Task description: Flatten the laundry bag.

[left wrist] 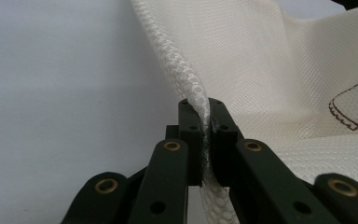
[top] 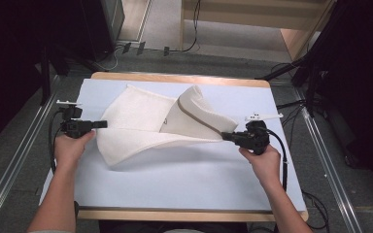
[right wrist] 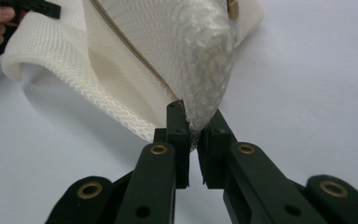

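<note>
A: Left to right. Your left gripper [top: 103, 124] was clamped on the left edge of the white mesh laundry bag [top: 141, 121].

B: And the bag?

A: Mid-table, on the pale blue table cover [top: 184, 179], half lifted, its right half folded over. Your right gripper [top: 225, 136] pinched the right corner near the tan zipper [top: 196, 120].

B: Progress?

A: Looked like a fold begun, not finished; flattening and further folds remained.

The brown print [left wrist: 352, 105] on the mesh bag [left wrist: 279, 70] is cut off at the left gripper view's right edge; the bag's corner is blurred in the right gripper view.
</note>
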Tool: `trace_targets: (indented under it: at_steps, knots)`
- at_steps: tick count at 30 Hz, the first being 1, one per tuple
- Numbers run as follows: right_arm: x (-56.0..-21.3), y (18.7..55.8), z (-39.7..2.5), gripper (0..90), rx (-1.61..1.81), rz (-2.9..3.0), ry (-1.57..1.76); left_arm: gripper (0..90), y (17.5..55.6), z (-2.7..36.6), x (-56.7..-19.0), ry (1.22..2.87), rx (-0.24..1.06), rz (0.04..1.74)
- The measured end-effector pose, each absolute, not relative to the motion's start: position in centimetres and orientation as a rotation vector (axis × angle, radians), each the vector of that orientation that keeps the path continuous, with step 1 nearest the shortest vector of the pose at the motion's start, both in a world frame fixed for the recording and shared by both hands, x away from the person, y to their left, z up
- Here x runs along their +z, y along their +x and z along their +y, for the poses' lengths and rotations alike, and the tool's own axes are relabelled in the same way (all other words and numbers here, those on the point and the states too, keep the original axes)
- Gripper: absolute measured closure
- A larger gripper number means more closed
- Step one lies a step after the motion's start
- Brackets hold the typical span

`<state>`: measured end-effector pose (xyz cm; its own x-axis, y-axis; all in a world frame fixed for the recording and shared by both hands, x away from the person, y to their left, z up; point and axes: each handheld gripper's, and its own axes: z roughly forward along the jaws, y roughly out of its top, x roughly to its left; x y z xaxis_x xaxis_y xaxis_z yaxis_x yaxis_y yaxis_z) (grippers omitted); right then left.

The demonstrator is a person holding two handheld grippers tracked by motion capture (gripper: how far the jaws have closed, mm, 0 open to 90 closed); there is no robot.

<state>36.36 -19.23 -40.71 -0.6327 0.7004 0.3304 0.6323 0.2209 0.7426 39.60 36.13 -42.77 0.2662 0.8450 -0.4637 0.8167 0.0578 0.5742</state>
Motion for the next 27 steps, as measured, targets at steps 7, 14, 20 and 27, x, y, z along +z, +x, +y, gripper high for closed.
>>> trace_targets:
  at_steps: [7, 14, 20, 27]
  knots:
    - [-41.4, 35.9, -19.8, 77.0, 1.408, 2.406, 1.357, 80.6, 40.0, 36.1, -43.0, 1.737, 0.012, 1.495]
    - [-41.4, 34.9, -20.9, 56.6, 1.411, 2.408, 1.347, 69.6, 40.6, 36.1, -43.1, 1.74, 0.005, 1.48]
    - [-40.8, 33.8, -21.6, 43.2, 1.367, 2.422, 1.283, 52.5, 41.2, 36.1, -42.8, 1.773, 0.045, 1.468]
    - [-40.8, 32.8, -23.2, 35.7, 1.331, 2.476, 1.265, 50.0, 41.5, 36.6, -42.7, 1.756, 0.042, 1.478]
